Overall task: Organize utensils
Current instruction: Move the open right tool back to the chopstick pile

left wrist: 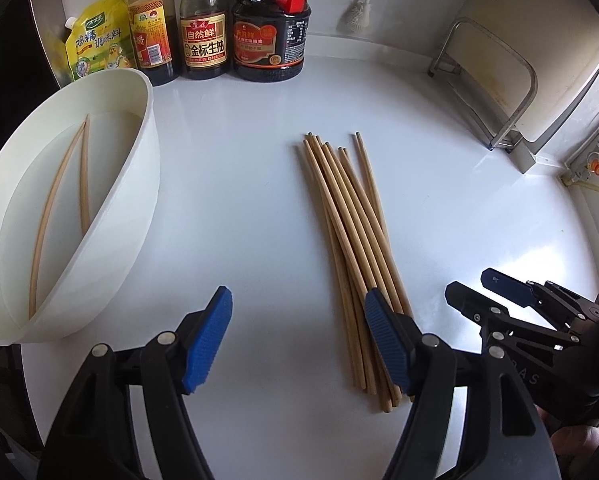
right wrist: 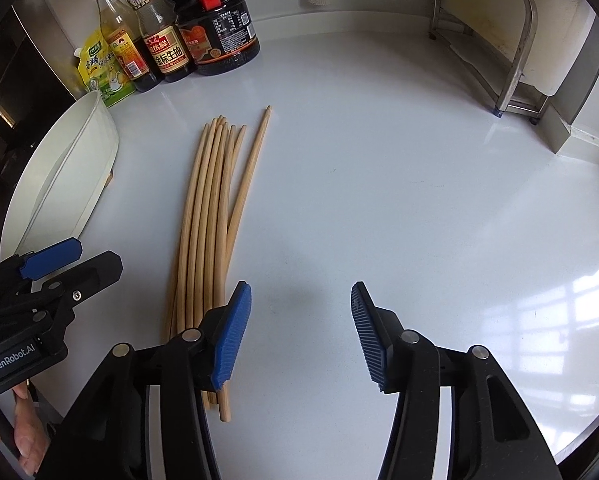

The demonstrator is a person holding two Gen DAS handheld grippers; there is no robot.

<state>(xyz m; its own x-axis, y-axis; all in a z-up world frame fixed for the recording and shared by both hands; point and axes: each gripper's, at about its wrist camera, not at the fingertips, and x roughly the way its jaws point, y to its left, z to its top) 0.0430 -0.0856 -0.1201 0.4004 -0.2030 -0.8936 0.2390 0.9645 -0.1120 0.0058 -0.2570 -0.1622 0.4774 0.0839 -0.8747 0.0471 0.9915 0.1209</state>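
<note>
Chopsticks point(left wrist: 351, 248), loose bundle, flat on white counter point(left wrist: 239, 184), right of the white divided tray point(left wrist: 139, 184) holding two more. Left gripper point(left wrist: 299, 340) and right gripper point(right wrist: 301, 332): fingers spread, grasping nothing, flanking the bundle's near end. Sauce bottles point(left wrist: 203, 24) behind the tray.

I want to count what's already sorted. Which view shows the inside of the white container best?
The left wrist view: the white container faces the camera, with two chopsticks lying inside one compartment. The right wrist view shows the container edge-on at the left border, its contents hidden.
</note>
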